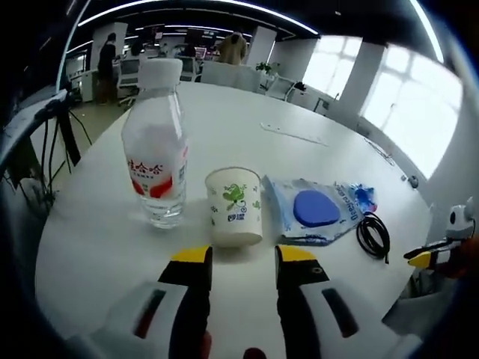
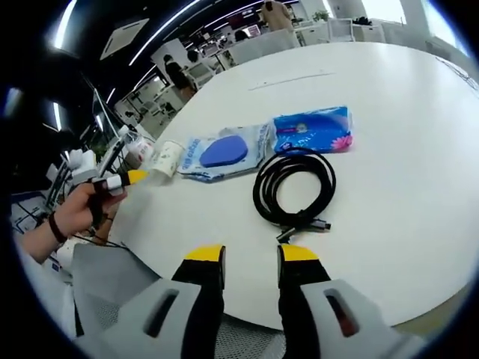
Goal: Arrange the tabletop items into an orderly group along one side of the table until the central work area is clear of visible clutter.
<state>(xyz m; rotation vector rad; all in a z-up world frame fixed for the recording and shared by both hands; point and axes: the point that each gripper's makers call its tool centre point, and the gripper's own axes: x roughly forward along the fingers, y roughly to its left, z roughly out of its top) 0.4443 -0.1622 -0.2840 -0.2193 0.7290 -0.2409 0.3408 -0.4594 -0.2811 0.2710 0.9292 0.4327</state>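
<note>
On the white table [image 1: 247,127] a clear water bottle [image 1: 157,149] with a red label stands left of a paper cup [image 1: 234,206] with a green print. My left gripper [image 1: 243,258] is open just short of the cup, with nothing between its jaws. Right of the cup lie a clear bag holding a blue round item [image 1: 314,209], a blue tissue pack [image 1: 363,196] and a black cable [image 1: 373,233]. My right gripper [image 2: 252,256] is open at the table's edge, a little short of the coiled cable [image 2: 294,187]. The tissue pack [image 2: 313,129], the bag [image 2: 224,153] and the cup [image 2: 168,158] lie beyond the cable.
The right gripper [image 1: 423,258] enters the left gripper view from the right. A hand [image 2: 75,213] holds the left gripper [image 2: 135,177] by the cup. A thin strip [image 1: 292,134] lies on the far tabletop. Desks, chairs and people stand behind the table.
</note>
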